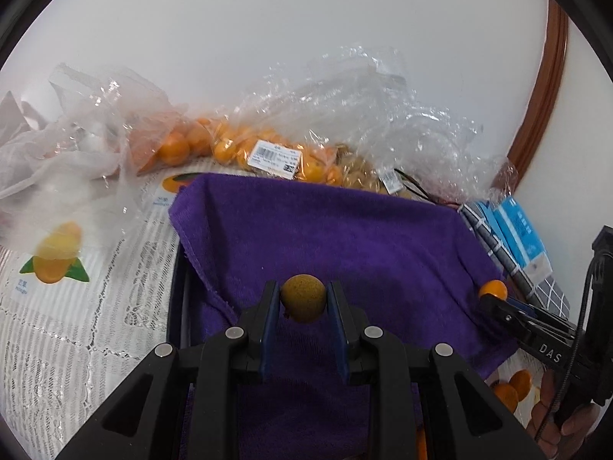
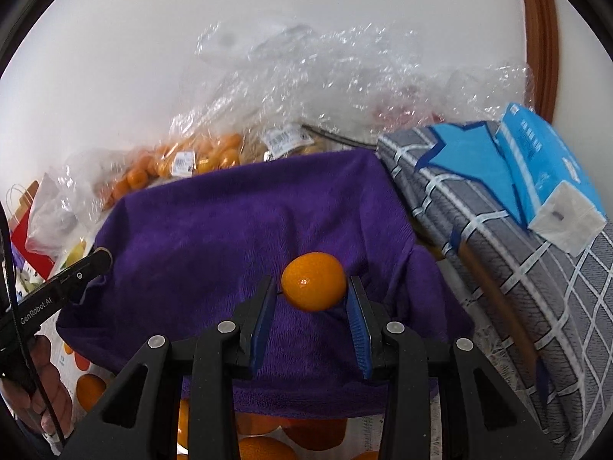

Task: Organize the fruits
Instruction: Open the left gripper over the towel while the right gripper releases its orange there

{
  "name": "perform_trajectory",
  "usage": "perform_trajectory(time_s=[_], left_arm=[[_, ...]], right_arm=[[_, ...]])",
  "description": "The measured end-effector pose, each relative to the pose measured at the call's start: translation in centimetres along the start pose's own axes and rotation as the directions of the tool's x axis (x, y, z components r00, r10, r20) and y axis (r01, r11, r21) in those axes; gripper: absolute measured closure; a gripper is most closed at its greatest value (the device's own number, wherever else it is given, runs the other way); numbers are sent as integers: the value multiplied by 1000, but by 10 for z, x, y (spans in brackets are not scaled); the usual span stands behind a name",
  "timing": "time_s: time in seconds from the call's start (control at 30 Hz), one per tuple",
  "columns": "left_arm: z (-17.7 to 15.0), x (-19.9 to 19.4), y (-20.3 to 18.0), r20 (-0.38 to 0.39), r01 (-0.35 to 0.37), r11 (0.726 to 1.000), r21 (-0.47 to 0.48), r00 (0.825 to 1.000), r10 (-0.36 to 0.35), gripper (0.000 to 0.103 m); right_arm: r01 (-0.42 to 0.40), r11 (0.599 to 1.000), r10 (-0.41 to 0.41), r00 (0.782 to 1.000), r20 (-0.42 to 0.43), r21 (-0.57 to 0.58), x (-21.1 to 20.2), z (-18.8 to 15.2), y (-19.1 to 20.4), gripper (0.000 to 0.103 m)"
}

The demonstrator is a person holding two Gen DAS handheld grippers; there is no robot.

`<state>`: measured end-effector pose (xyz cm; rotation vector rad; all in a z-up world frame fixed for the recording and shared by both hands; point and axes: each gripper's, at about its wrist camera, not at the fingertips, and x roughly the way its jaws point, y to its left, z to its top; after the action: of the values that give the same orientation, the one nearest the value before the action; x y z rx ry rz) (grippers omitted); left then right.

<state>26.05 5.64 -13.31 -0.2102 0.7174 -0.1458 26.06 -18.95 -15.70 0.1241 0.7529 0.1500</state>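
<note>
Fruit sits in both our tools above the purple towel [image 1: 345, 237]: our left hand-held gripper [image 1: 302, 301] pinches a brown longan [image 1: 303, 298], our right hand-held gripper [image 2: 313, 291] pinches a kumquat [image 2: 313, 286].

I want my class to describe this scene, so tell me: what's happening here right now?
A person holds a gripper in each hand over a purple towel. The left gripper pinches a small brown fruit, and the right gripper pinches a small orange fruit. Behind the towel lie clear plastic bags of more fruit, by the wall.
</note>
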Motion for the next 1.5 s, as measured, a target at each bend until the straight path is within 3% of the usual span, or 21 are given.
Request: perform_trajectory(time_s=[0.27, 0.7, 0.73, 0.8, 1.0, 1.13, 1.3, 1.37, 1.5], left_arm=[[-3, 8, 2, -36, 10, 1000, -11, 999, -10, 79], [-5, 12, -3, -48, 1, 1000, 16, 999, 0, 79], [-5, 12, -3, -48, 2, 1000, 15, 999, -1, 79], [-5, 12, -2, -47, 3, 1000, 13, 999, -3, 79], [-4, 8, -3, -22, 23, 1000, 13, 1000, -22, 70], [-5, 0, -7, 16, 23, 999, 33, 1000, -24, 58], [-5, -9, -10, 68, -4, 999, 41, 998, 2, 58], [-4, -14, -11, 102, -14, 999, 49, 995, 9, 58], [-3, -22, -13, 132, 2, 999, 47, 991, -8, 58]], right_arm=[[30, 999, -31, 998, -52, -30, 15, -5, 6, 66], [46, 998, -48, 997, -54, -43, 16, -7, 9, 65], [48, 998, -50, 997, -54, -43, 15, -7, 9, 64], [52, 998, -55, 997, -53, -47, 14, -6, 9, 50], [59, 997, -58, 998, 10, -43, -2, -2, 8, 37], [74, 997, -71, 994, 85, -38, -18, -3, 6, 37], [56, 997, -48, 991, 124, -60, -33, -4, 10, 37], [13, 997, -3, 991, 136, -72, -43, -5, 12, 37], [48, 996, -34, 984, 177, -77, -66, -12, 12, 37]])
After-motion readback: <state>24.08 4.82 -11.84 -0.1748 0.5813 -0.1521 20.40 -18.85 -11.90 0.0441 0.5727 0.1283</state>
